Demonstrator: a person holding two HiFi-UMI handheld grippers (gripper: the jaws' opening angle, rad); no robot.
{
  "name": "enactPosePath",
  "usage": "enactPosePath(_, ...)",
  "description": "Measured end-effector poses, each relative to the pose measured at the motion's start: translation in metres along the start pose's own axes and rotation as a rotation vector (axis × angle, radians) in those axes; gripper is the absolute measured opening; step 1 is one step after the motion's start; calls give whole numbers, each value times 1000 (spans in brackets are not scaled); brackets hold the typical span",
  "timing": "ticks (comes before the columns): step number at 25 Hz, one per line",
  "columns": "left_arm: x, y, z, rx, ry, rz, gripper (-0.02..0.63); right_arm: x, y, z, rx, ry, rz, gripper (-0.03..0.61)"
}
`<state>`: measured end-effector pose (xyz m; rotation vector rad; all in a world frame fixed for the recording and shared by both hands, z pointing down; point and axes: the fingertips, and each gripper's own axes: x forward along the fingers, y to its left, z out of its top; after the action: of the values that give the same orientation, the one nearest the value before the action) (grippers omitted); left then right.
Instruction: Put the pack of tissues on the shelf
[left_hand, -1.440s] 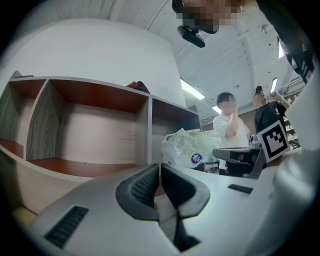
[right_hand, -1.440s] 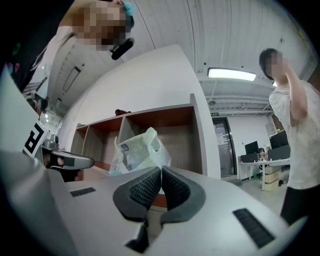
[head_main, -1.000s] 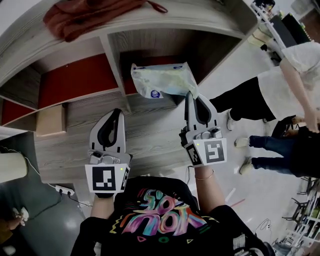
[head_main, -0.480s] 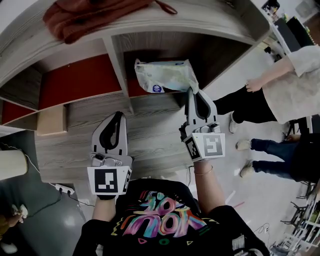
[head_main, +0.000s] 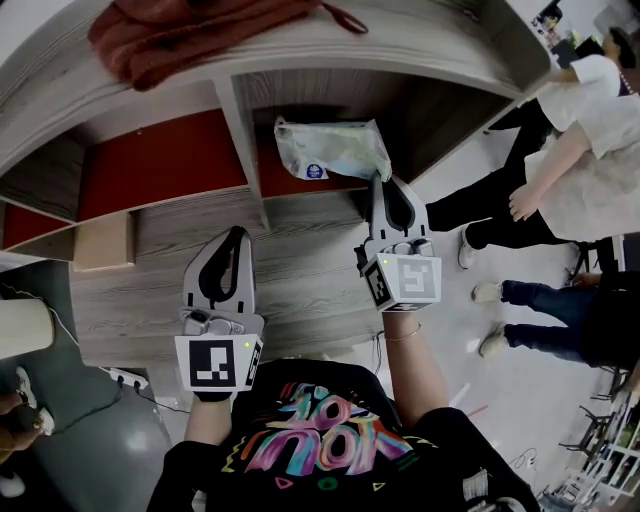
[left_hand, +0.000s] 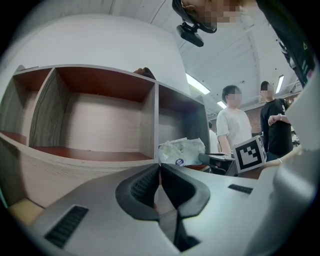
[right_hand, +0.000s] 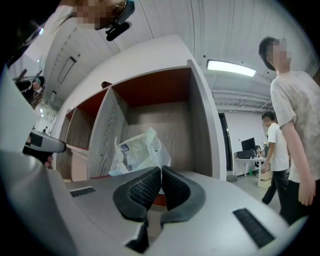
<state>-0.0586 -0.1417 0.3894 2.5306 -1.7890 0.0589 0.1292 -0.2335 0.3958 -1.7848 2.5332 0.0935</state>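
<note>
Evidently the placing step is nearly done: the right gripper (head_main: 378, 183), jaws pinched tight on a corner of the crinkly plastic wrapper, holds the soft pack of tissues (head_main: 330, 150) in the right compartment of the grey wood-grain shelf (head_main: 420, 35), over its red floor. Next comes letting go and backing out. The left gripper (head_main: 238, 232), nearer, is closed and empty.

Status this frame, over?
Right hand-held gripper shut on pale plastic tissue pack, at right bay of grey wooden shelf. Left hand-held gripper shut, empty. Nothing blocking.
</note>
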Motion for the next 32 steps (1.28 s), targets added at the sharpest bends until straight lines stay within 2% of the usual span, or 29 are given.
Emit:
enactPosePath(6, 2, 3, 2, -36, -8, 18, 32, 8, -2, -12, -6, 17, -10, 17)
enactPosePath(10, 0, 6, -4, 10, 13, -1, 32, 14, 0, -21, -5, 41, -15, 18)
enactPosePath(20, -3, 10, -6, 3, 13, 3, 32, 17, 2, -29, 2, 67, -27, 23)
enactPosePath(32, -8, 11, -2, 2, 0, -7, 32, 16, 5, -37, 52, 119, -12, 97)
